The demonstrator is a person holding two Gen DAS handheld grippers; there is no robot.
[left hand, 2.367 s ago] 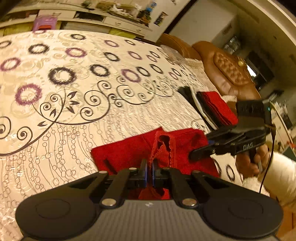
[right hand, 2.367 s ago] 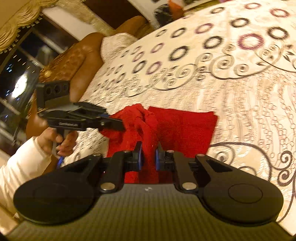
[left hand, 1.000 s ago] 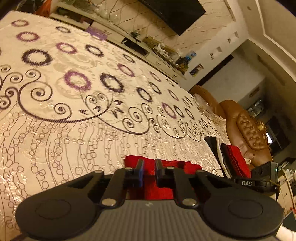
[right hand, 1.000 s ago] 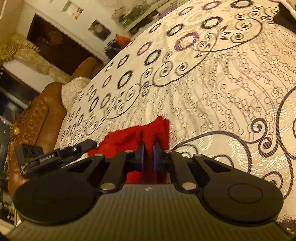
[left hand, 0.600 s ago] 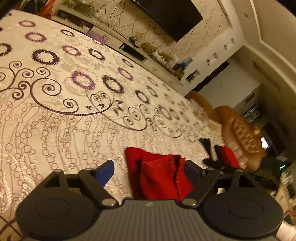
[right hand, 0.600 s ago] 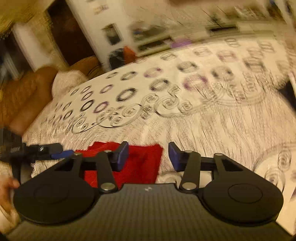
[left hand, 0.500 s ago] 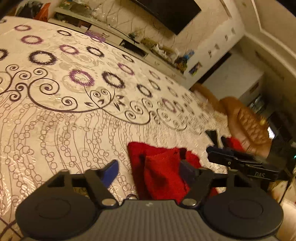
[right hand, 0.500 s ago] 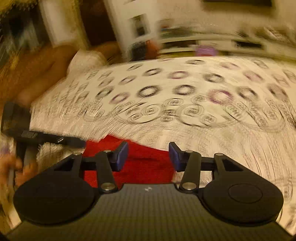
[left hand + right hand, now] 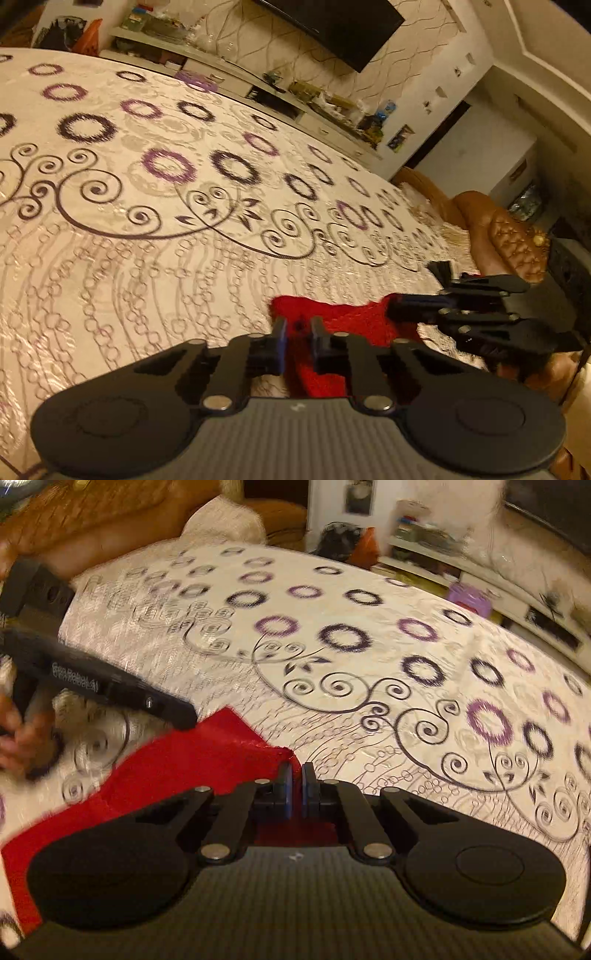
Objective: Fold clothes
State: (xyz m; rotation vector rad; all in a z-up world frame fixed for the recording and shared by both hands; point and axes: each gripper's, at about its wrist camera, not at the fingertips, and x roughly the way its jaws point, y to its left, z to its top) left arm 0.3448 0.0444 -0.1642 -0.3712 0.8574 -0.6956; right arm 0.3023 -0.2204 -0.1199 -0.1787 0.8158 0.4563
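A red cloth (image 9: 351,317) lies folded on a patterned bedspread (image 9: 147,240). My left gripper (image 9: 295,328) is shut on its near edge, with red fabric showing between the blue pads. In the right wrist view the red cloth (image 9: 184,768) spreads to the lower left. My right gripper (image 9: 294,775) is shut on its pointed corner. Each gripper also appears in the other's view: the right gripper (image 9: 391,306) reaches in from the right over the cloth's far end, and the left gripper (image 9: 188,718) comes in from the left, held by a hand (image 9: 22,734).
The cream bedspread (image 9: 406,646) with purple and black rings stretches away ahead. A brown leather sofa (image 9: 517,243) borders it on one side. A small pile of dark and red folded clothes (image 9: 443,269) sits near the sofa. A low cabinet (image 9: 258,88) and a wall television (image 9: 332,26) stand beyond.
Half a second ago both grippers hung open above the folded red cloth. Both have since come down and shut on its edges. The right wrist view has swung right.
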